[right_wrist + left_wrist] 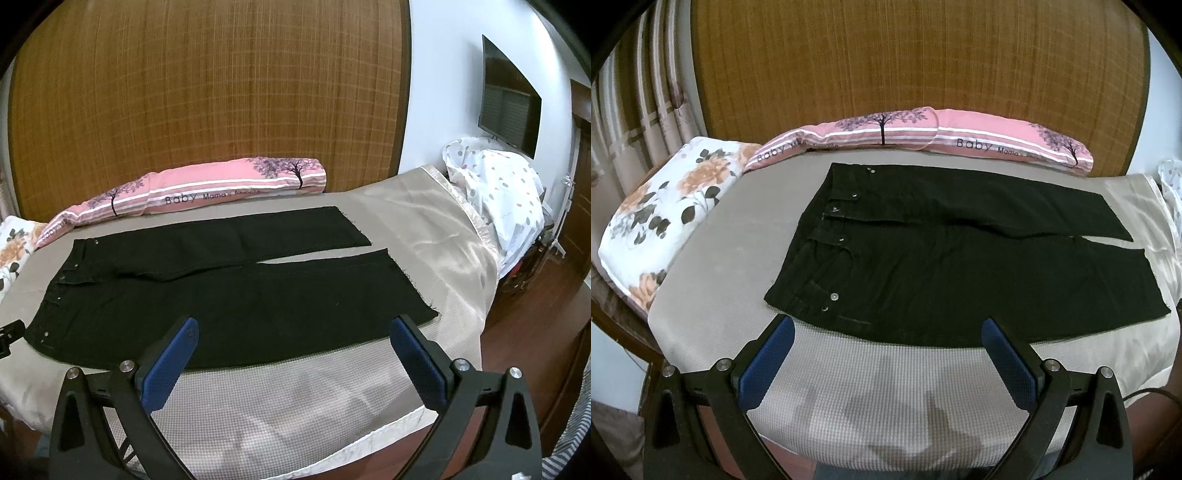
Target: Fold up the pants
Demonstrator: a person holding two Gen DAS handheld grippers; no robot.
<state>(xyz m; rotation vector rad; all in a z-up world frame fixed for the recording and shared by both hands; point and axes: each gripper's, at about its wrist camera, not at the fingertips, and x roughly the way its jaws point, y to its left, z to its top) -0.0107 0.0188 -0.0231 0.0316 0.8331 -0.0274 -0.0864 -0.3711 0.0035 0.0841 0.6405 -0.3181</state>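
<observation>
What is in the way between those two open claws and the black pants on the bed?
Nothing visible. Only bare bed cover lies between the left gripper and the pants, and likewise before the right gripper. The pillows lie beyond the pants.

A woven brown headboard [207,103] rises behind the bed [424,229]. Striped curtains [646,122] hang at left. A white wall [443,92] at right carries a dark TV [511,107] above reddish wood floor [524,332].
</observation>
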